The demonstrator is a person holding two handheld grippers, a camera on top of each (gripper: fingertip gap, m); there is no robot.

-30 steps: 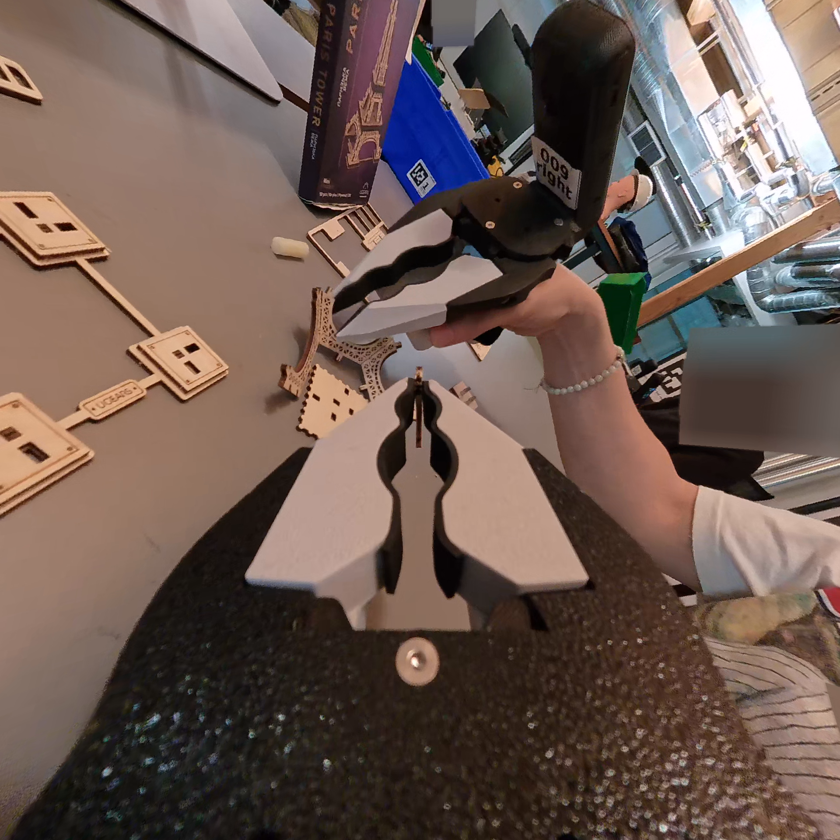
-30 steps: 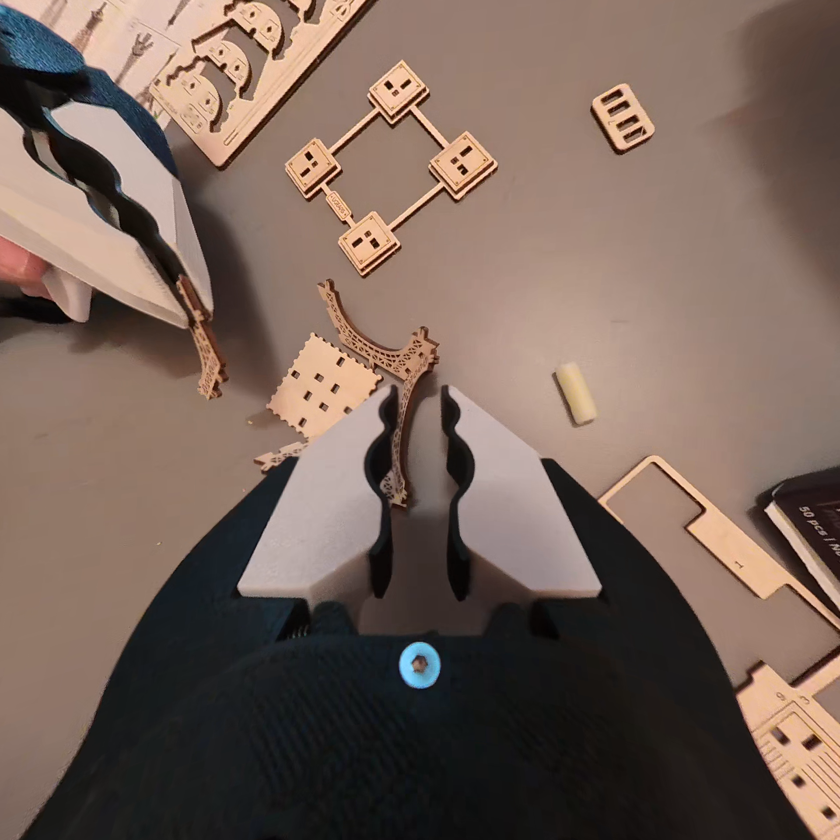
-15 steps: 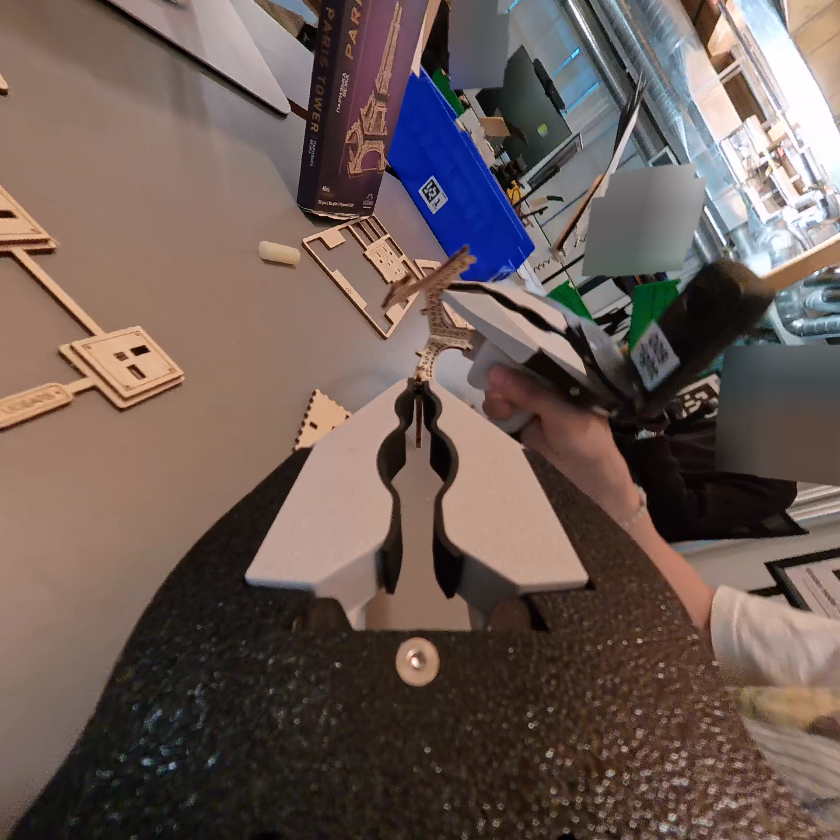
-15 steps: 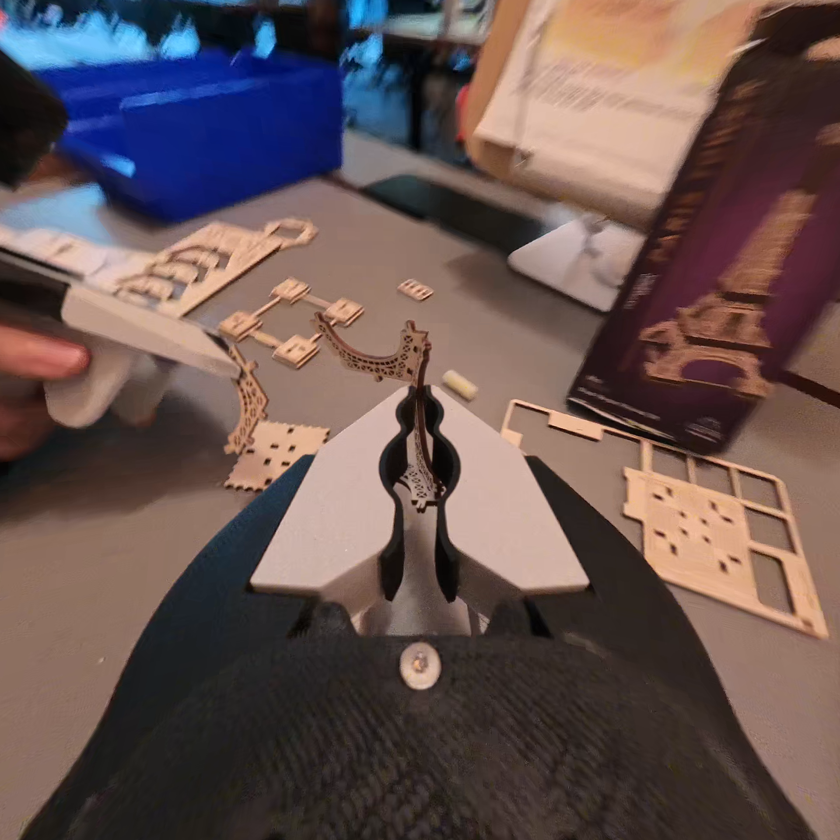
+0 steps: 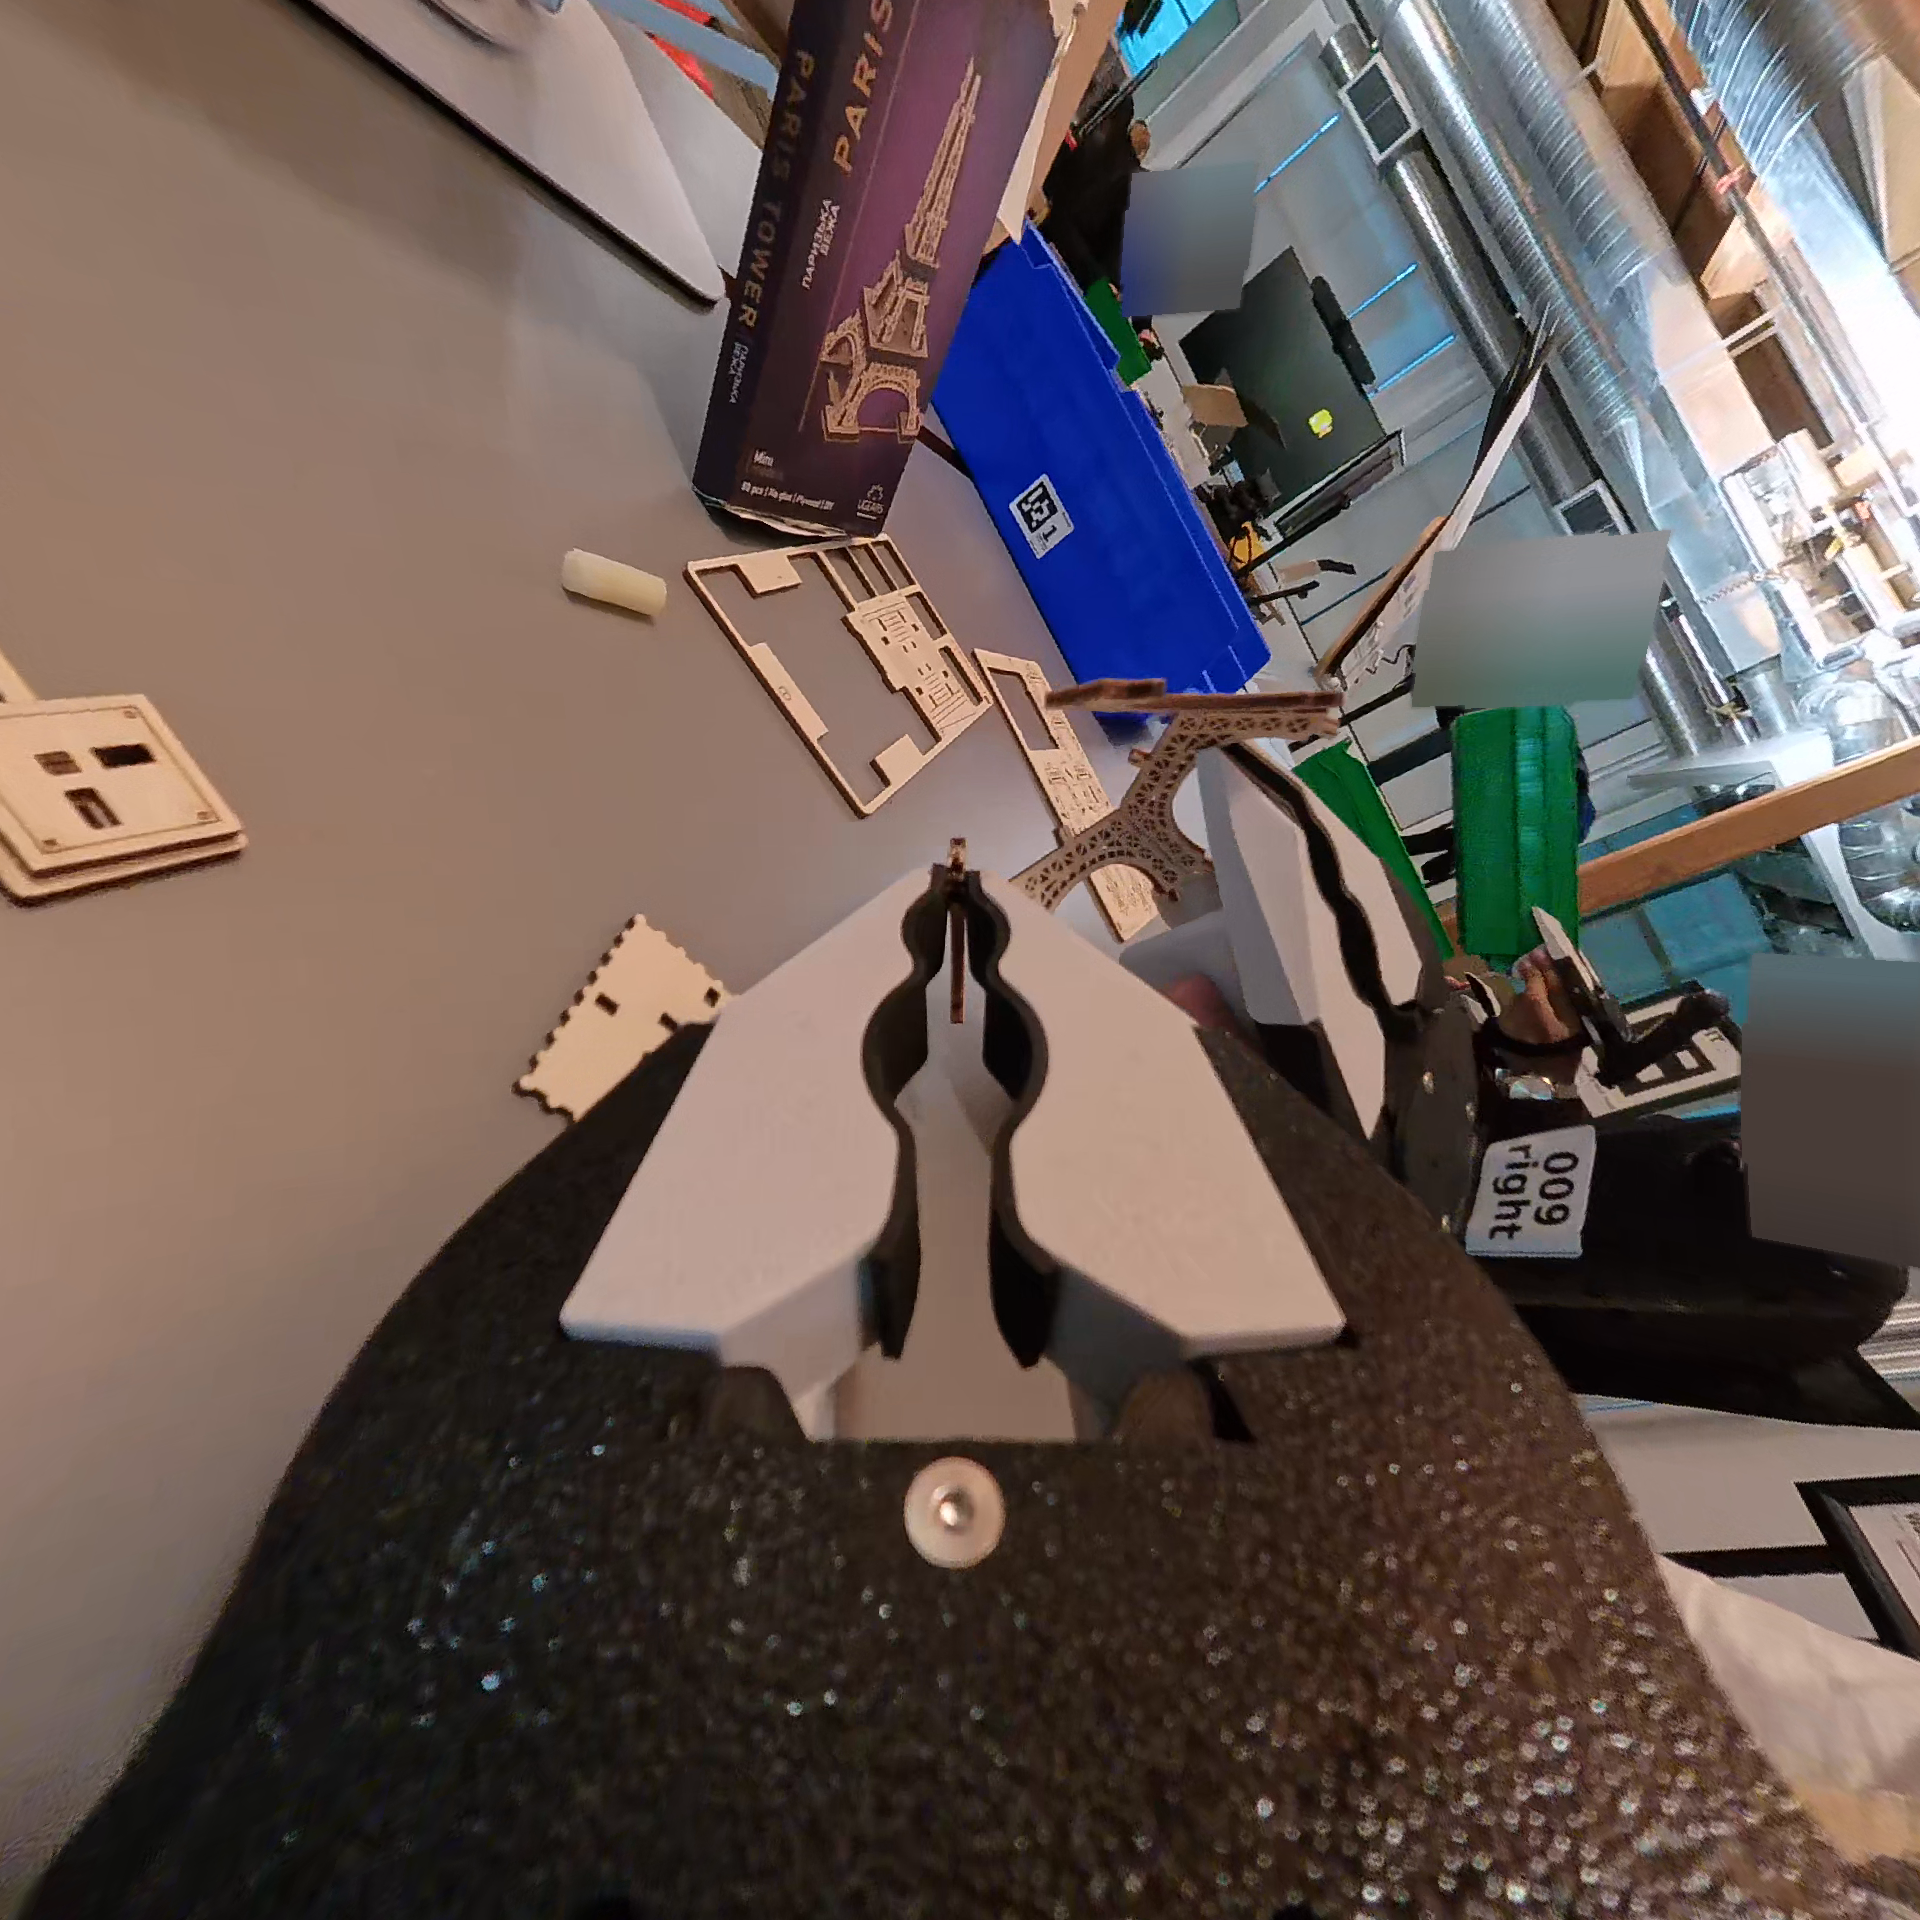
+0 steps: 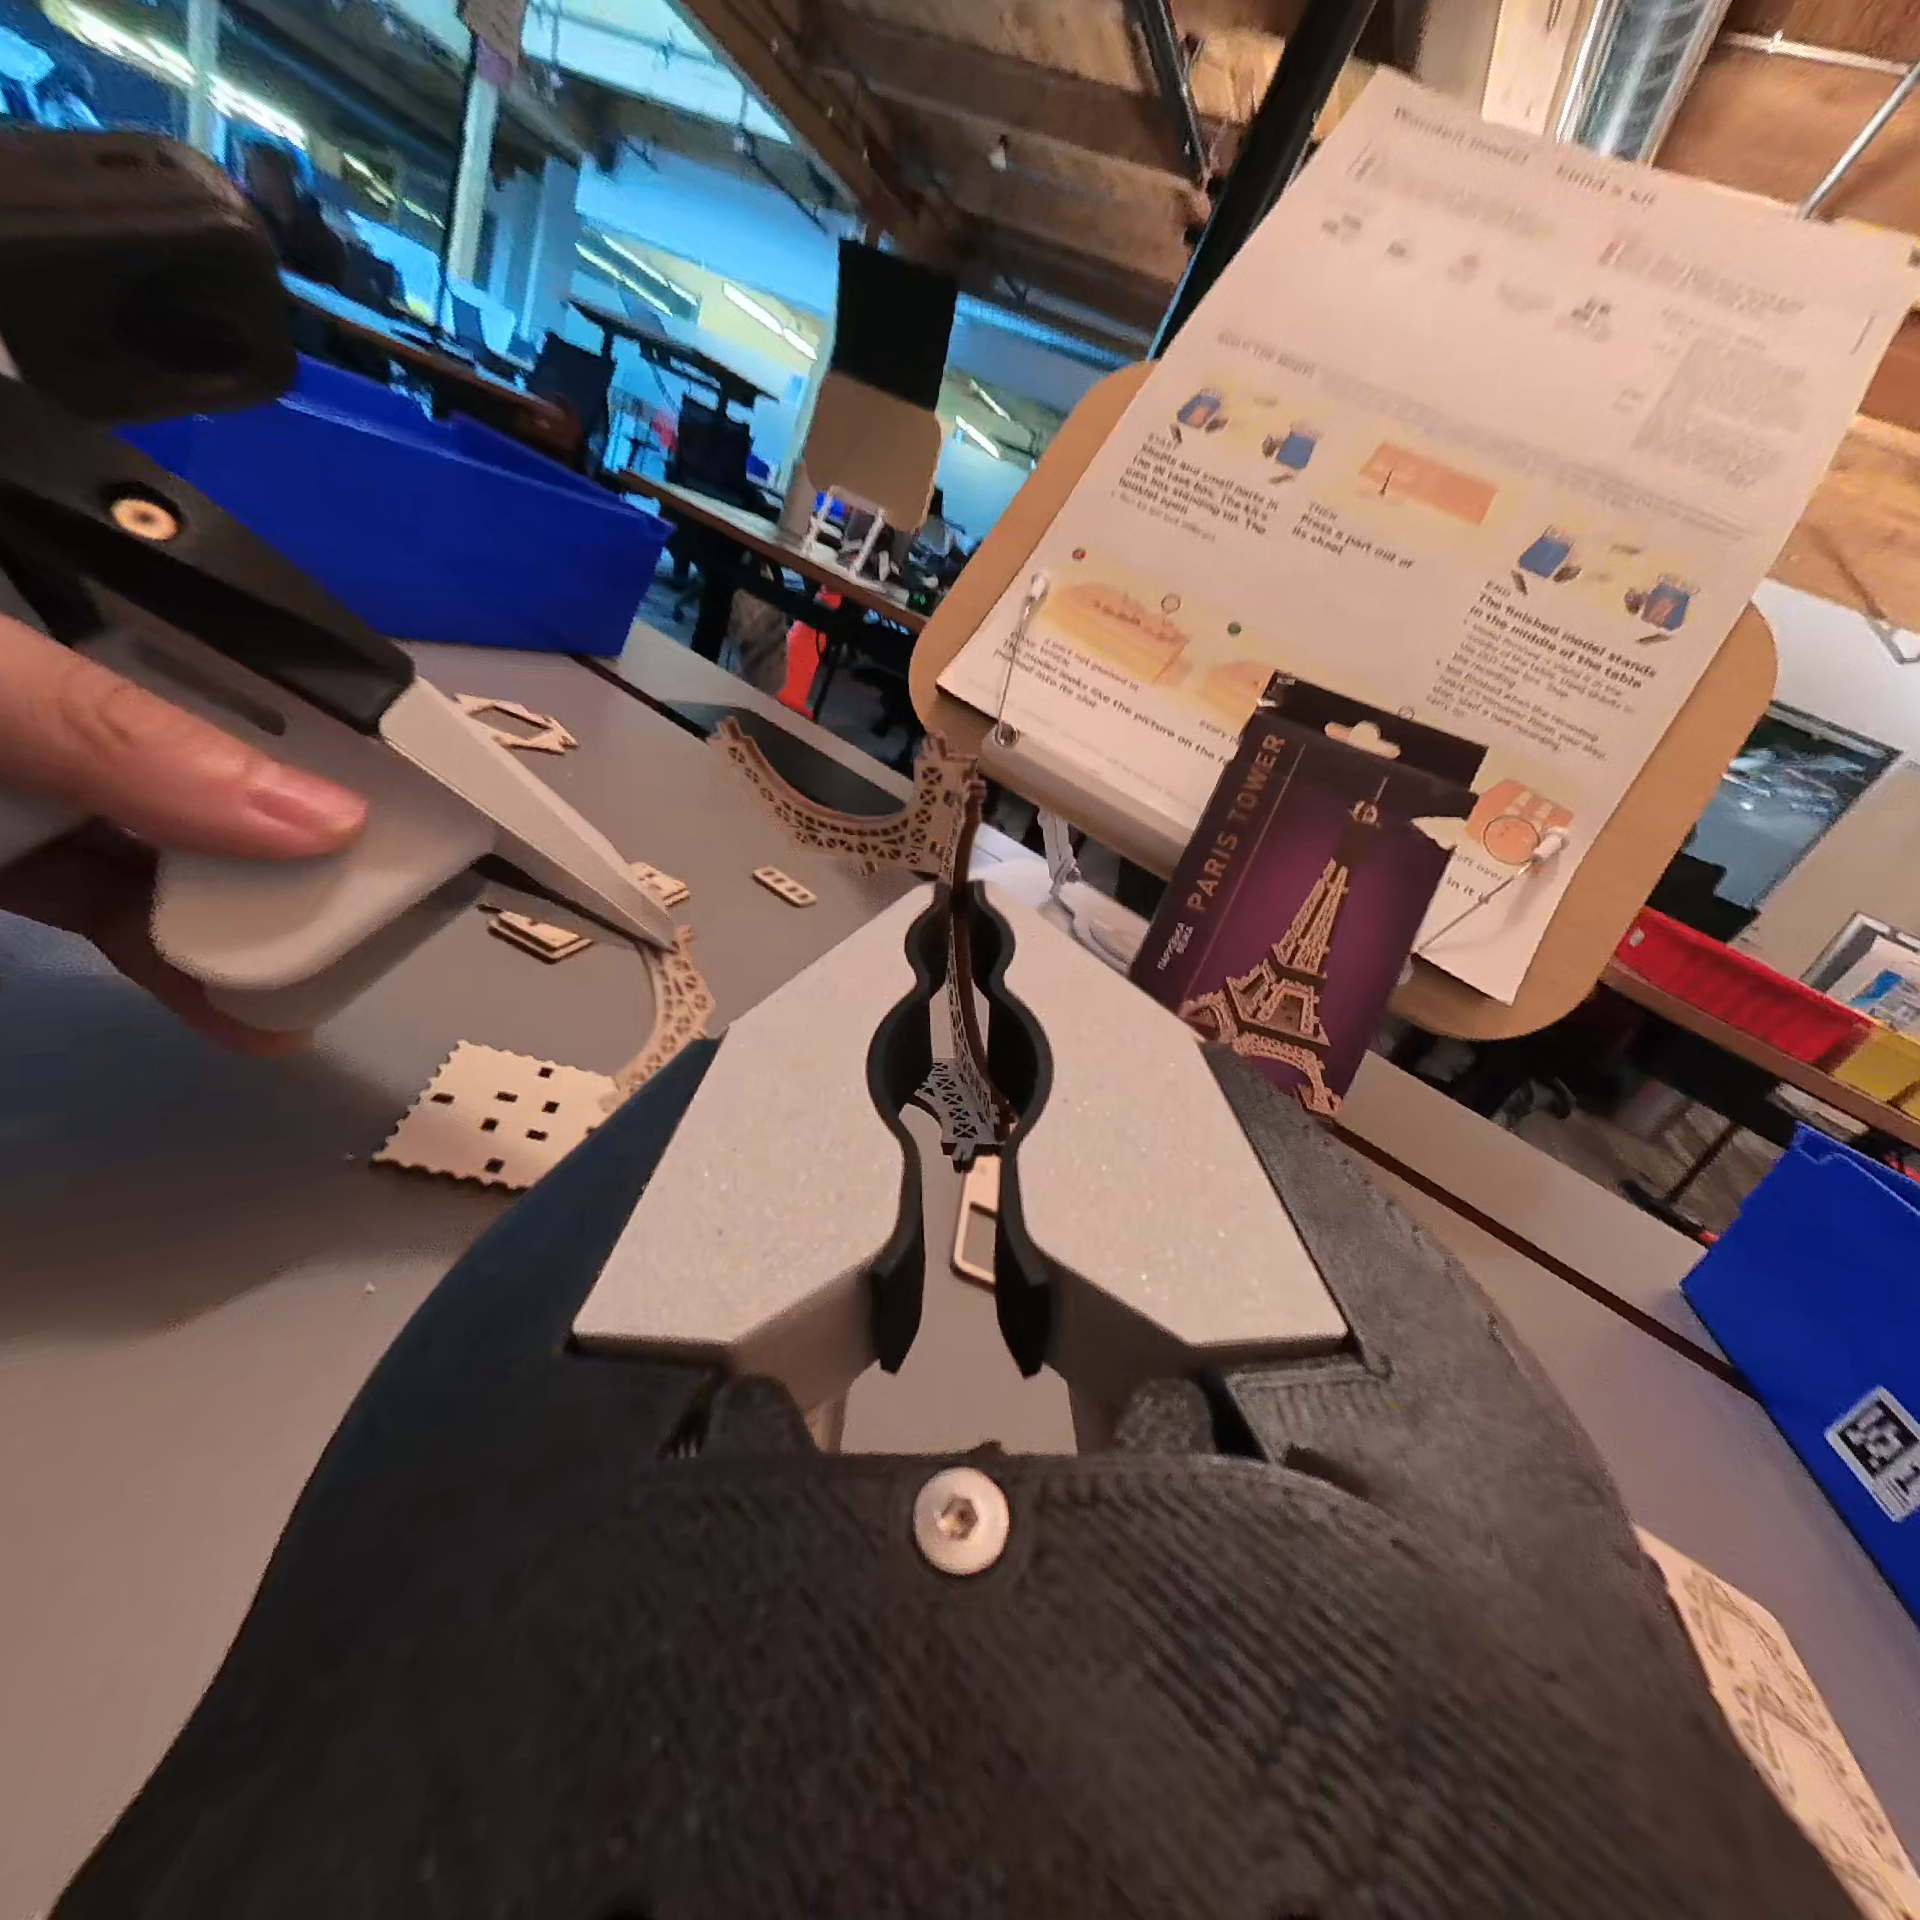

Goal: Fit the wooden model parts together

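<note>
Wooden curved leg (image 6: 675,1013), clamped in the left gripper's (image 5: 957,883) jaws, shows fully only in the right view, above the counter (image 6: 156,1299). The right gripper's (image 6: 961,894) jaws clamp a lattice arch (image 6: 862,821), raised near the box (image 6: 1299,904).

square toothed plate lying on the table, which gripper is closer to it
Left. The left gripper hangs just above the square toothed plate, its lattice arch piece reaching almost down to it. The right gripper sits beside the plate, lifted higher with its own lattice arch.
</note>
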